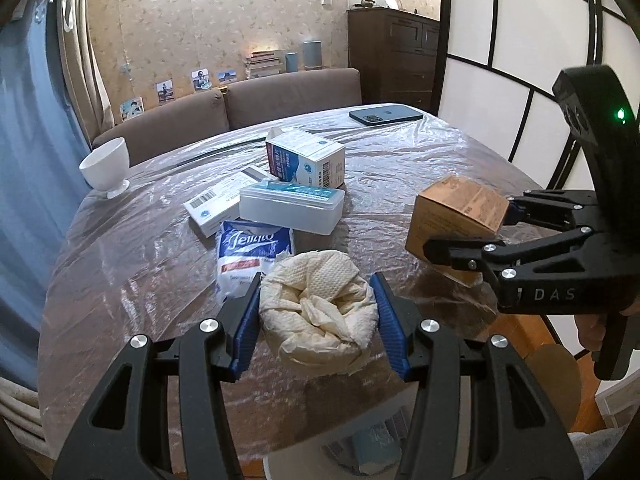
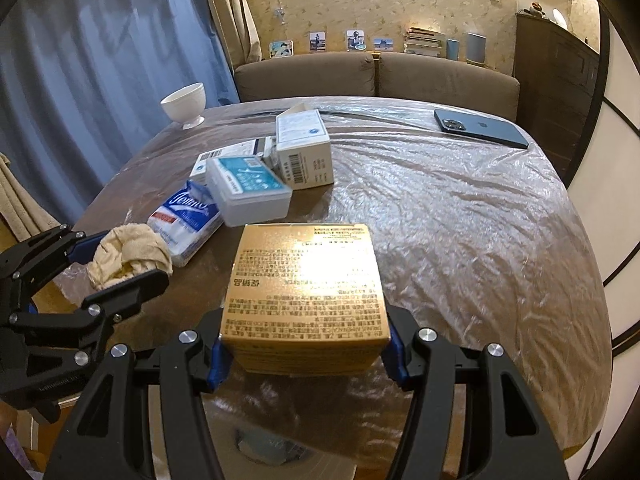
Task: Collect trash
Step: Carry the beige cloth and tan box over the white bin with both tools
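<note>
While squeezed, tissue wad (image 1: 320,316) between left claw (image 1: 318,308) pads.

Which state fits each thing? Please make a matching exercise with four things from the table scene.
Things:
1. crumpled tissue
2. gold box
3. phone
4. white bowl

States:
a. stands near the table's far left edge
b. held in the right gripper
c. lies flat at the far right of the table
d. held in the left gripper

Pairs: 1-d, 2-b, 3-c, 4-a
</note>
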Tool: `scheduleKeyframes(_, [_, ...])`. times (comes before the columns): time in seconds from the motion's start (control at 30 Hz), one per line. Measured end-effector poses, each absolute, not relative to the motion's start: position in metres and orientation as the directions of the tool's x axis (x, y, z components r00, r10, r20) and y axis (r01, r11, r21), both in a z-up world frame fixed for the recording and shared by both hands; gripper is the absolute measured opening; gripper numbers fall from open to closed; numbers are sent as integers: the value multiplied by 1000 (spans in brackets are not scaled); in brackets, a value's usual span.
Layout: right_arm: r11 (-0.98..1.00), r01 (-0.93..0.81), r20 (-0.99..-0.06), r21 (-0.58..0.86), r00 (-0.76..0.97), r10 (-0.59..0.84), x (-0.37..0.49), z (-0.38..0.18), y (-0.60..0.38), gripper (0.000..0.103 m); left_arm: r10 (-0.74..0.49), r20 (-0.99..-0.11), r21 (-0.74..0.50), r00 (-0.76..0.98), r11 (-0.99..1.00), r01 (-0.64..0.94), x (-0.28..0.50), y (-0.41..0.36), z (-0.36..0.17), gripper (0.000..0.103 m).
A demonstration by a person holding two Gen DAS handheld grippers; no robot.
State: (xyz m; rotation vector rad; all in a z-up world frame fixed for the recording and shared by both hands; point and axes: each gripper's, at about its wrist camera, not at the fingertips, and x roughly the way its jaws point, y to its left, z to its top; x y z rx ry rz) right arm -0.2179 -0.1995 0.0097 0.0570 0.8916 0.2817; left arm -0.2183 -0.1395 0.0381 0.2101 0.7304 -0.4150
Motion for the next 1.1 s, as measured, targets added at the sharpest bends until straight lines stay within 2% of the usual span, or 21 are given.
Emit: scheduleKeyframes(1.1, [929,-313,-795,198,503,339,-288,5,-182,58,-286,-743,-24,605,915,403,-266,-100,26,53])
